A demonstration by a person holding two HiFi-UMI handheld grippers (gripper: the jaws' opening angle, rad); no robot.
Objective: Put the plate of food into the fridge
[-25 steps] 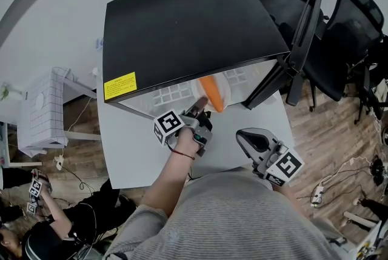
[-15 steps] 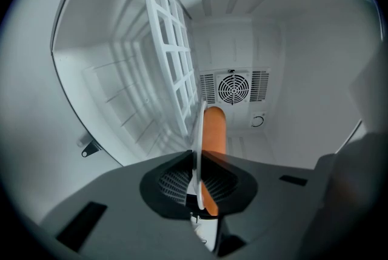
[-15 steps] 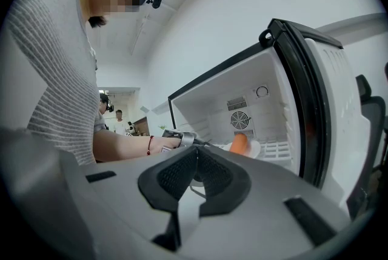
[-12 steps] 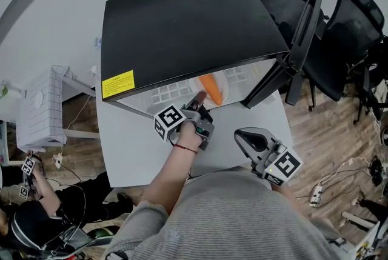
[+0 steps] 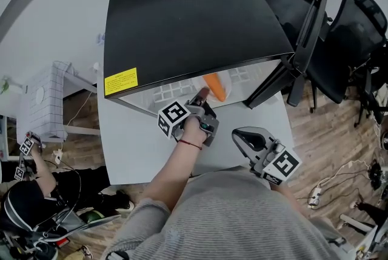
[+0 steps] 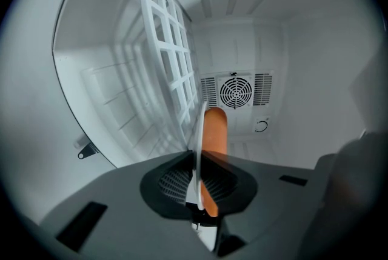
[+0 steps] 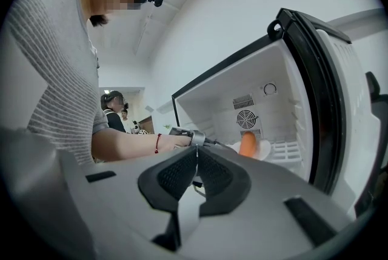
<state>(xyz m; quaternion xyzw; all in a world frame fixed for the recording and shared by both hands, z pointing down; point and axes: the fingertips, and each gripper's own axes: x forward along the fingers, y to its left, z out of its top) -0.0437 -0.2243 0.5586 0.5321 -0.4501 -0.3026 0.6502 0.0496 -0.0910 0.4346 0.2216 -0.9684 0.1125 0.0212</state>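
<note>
Orange food (image 6: pixel 214 131) is lying on a white plate (image 6: pixel 197 150) that is showing edge-on straight ahead of the left gripper (image 6: pixel 196 195), whose jaws are clamping the plate's near rim. The plate is sitting inside the open fridge (image 5: pixel 182 16), running parallel to and close beside the white wire shelf (image 6: pixel 167 71), with the round fan grille (image 6: pixel 236 91) on the back wall beyond it. Whether the plate is touching the shelf cannot be told.

From the head view, the left hand (image 5: pixel 193 128) is reaching forward over the white surface (image 5: pixel 133 137) with the arm stretched toward the fridge mouth. The gripper's marker cube is pointing off to the left, so the tool is lying rolled onto its side. Only the gripper's tip is crossing the fridge's front edge, and the food is showing just past it.

The right gripper (image 5: pixel 245 137) is hovering low over the surface's near right part, well apart from the plate, angled toward the fridge opening beside the fridge door (image 5: pixel 306 40). Its jaws are pressing together with nothing between them.
</note>
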